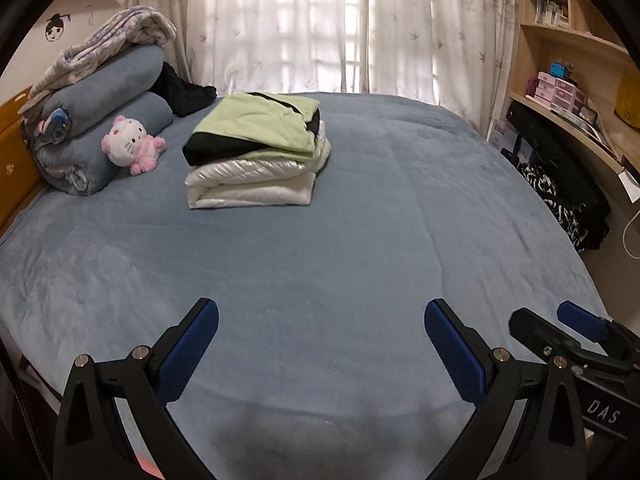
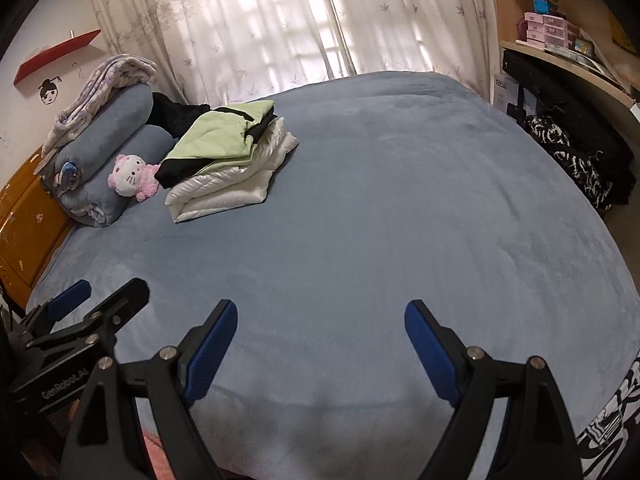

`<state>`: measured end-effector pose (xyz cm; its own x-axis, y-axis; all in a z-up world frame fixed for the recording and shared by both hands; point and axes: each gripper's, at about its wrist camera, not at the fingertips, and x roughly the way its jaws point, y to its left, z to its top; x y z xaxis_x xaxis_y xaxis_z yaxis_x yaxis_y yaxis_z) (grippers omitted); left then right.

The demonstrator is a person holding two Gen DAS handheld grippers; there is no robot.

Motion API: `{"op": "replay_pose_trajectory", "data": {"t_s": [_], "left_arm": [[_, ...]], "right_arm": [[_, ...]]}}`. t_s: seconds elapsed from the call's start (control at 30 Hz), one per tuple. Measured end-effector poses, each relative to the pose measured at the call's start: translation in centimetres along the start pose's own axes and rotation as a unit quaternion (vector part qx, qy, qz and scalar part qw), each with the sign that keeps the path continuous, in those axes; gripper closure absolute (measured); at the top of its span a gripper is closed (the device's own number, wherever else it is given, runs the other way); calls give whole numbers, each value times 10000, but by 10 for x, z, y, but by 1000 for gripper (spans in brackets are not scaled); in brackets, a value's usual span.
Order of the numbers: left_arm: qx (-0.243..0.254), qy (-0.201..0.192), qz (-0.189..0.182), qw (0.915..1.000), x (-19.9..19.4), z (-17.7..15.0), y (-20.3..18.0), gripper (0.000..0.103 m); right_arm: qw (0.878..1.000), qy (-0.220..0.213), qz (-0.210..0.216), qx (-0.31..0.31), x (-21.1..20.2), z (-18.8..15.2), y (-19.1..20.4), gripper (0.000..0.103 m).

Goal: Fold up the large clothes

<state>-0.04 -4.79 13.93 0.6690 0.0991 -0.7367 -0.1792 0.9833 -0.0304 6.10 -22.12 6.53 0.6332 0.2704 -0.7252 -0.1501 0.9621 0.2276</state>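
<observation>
Two open tools (image 1: 321,344) (image 2: 320,344); zebra-print fabric (image 2: 612,420) right-view only.

Pink plush cat (image 1: 130,145) against rolled grey-blue bedding (image 1: 100,120), floral curtains (image 1: 320,24) behind.

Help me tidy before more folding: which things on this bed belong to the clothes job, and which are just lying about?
Belongs to the job:
- folded green-and-black garment on top of the stack
- folded shiny white padded jacket beneath it
- left gripper and right gripper, both open and empty

Just lying about:
- pink-and-white plush cat toy
- rolled grey-blue blankets
- crumpled black cloth
</observation>
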Motion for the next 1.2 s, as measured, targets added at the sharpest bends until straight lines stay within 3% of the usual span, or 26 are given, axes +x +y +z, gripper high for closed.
{"op": "replay_pose_trajectory", "data": {"t_s": [0.4,1.2], "left_arm": [[-107,66,109,9999,3,-9,10,1],[-176,111,185,9996,-4,-21,12,2]], "right_arm": [[9997,-183,58,-152,-5,-10,11,17],[9998,-122,185,-9,-5,-21,11,17]]}}
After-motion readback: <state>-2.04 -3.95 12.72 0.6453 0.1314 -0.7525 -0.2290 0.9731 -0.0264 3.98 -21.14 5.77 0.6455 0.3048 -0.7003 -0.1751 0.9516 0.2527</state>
